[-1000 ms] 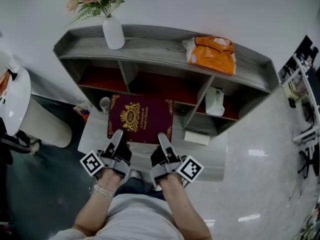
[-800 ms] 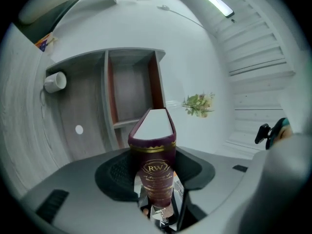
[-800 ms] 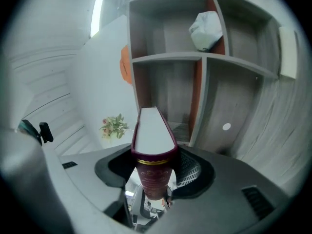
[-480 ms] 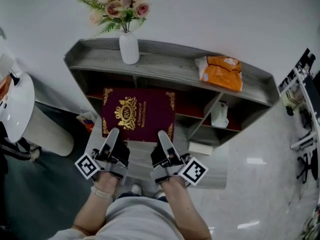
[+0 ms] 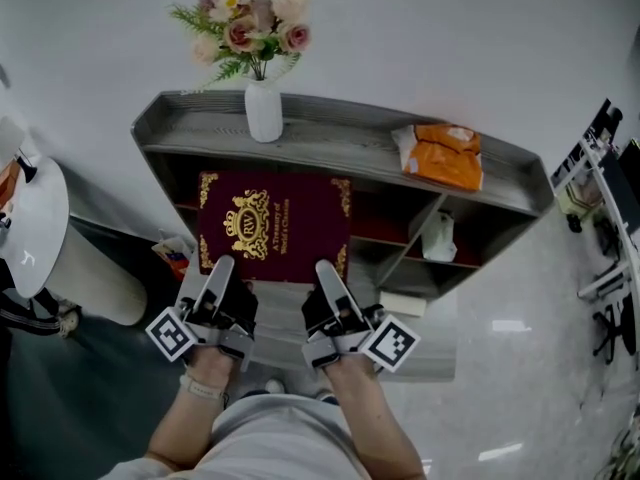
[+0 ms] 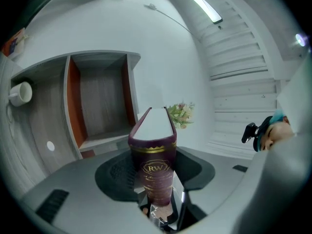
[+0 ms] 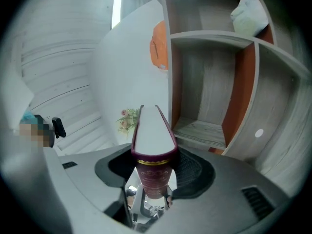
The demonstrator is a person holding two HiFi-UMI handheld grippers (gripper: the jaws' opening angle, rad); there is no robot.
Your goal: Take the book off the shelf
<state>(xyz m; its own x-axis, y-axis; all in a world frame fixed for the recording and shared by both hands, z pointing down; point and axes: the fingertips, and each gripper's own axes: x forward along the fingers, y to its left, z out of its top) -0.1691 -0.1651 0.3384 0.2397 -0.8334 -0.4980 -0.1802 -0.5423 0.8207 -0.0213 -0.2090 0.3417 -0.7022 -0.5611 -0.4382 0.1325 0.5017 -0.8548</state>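
Note:
A thick maroon book (image 5: 272, 226) with a gold crest on its cover is held flat in the air in front of the grey shelf unit (image 5: 345, 148). My left gripper (image 5: 222, 274) is shut on the book's near left edge, and my right gripper (image 5: 328, 276) is shut on its near right edge. In the left gripper view the book (image 6: 153, 155) stands spine-first between the jaws, white page edge on top. The right gripper view shows the same book (image 7: 152, 155) clamped the same way, with empty shelf compartments beyond it.
A white vase of flowers (image 5: 262, 108) and an orange bag (image 5: 444, 155) sit on the shelf top. A white bag (image 5: 437, 236) lies in the right compartment, a white box (image 5: 403, 301) lower down. A white mug (image 6: 20, 93) sits in a left compartment. A white rounded object (image 5: 35, 230) stands at left.
Both grippers have lifted the book upward and outward from the shelf; it now covers more of the middle compartments. The view has tilted so the shelf sits lower in frame.

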